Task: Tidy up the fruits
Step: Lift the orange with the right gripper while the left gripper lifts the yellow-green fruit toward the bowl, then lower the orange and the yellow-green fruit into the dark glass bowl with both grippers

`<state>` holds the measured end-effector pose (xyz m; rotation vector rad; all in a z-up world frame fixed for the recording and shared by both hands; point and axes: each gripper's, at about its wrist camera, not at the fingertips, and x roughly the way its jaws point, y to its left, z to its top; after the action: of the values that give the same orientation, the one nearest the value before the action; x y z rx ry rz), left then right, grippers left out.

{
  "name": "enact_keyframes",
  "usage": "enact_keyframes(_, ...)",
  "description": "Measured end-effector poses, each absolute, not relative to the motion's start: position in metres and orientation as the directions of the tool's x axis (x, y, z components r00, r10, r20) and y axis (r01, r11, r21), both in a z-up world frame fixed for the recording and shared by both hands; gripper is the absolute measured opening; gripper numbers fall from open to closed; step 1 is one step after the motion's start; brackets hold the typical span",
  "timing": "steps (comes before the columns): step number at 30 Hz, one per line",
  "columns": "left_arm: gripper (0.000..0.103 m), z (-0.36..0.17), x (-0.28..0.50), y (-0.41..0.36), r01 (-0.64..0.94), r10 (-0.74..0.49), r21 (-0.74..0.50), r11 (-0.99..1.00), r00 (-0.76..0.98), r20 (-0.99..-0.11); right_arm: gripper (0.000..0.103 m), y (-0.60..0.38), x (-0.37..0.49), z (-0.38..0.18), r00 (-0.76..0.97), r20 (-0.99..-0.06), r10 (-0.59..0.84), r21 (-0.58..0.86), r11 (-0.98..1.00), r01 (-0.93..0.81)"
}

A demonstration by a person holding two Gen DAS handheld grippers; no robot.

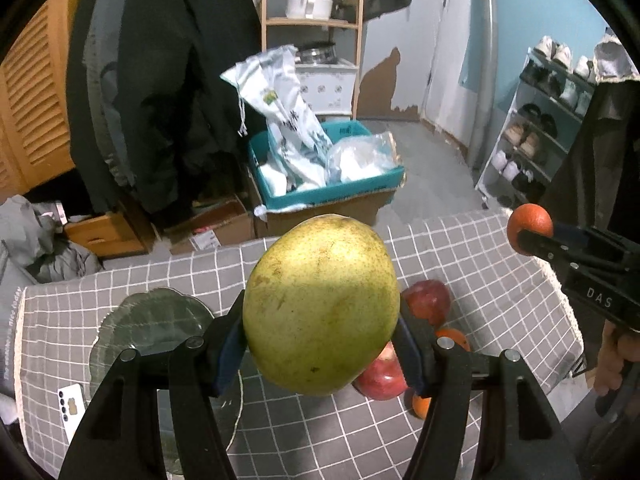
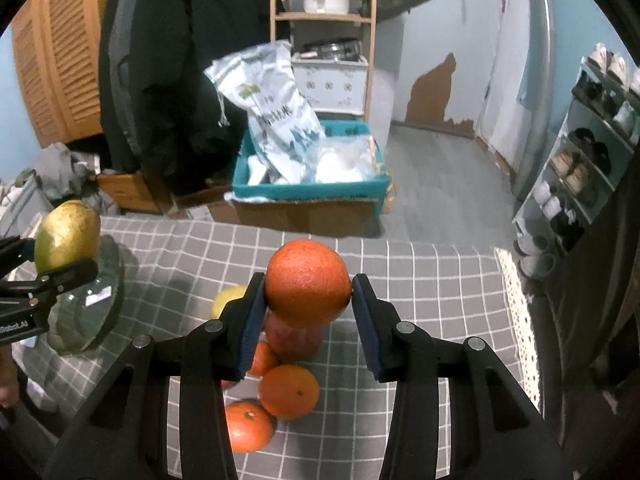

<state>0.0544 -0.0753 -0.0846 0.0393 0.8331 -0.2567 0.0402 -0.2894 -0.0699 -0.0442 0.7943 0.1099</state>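
Observation:
My left gripper (image 1: 322, 320) is shut on a large yellow-green pear (image 1: 320, 304), held above the grey checked tablecloth (image 1: 280, 420). The same pear (image 2: 66, 236) shows at the left edge of the right wrist view. My right gripper (image 2: 308, 292) is shut on an orange (image 2: 307, 282), also seen in the left wrist view as the orange (image 1: 529, 229) at the right. Below lie red apples (image 1: 428, 300), several oranges (image 2: 289, 391) and a yellow fruit (image 2: 228, 300). A dark glass plate (image 1: 160, 320) sits on the cloth to the left, under the pear.
A white card (image 1: 72, 408) lies by the plate. Beyond the table's far edge stand a teal box of bags (image 1: 324, 168), a wooden shelf (image 1: 312, 20), hanging dark coats (image 1: 160, 80) and a shoe rack (image 1: 540, 132). A hand (image 1: 616, 360) grips the right tool.

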Motion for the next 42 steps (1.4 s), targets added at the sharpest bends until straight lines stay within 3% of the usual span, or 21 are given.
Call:
enact_keyframes(22, 0.066, -0.054, 0.03, -0.019, 0.148, -0.158, -0.071, 0.986, 0.727, -0.668, 0.042, -0.223, 0.035, -0.036, 0.724, -0.658, 0.206, 0.022, 0.967, -0.255)
enact_keyframes(42, 0.067, -0.073, 0.024, 0.064, -0.015, -0.055, -0.095, 0.995, 0.721, -0.691, 0.042, -0.12, 0.06, -0.038, 0.649, -0.681, 0.338, 0.054, 0.908, -0.416)
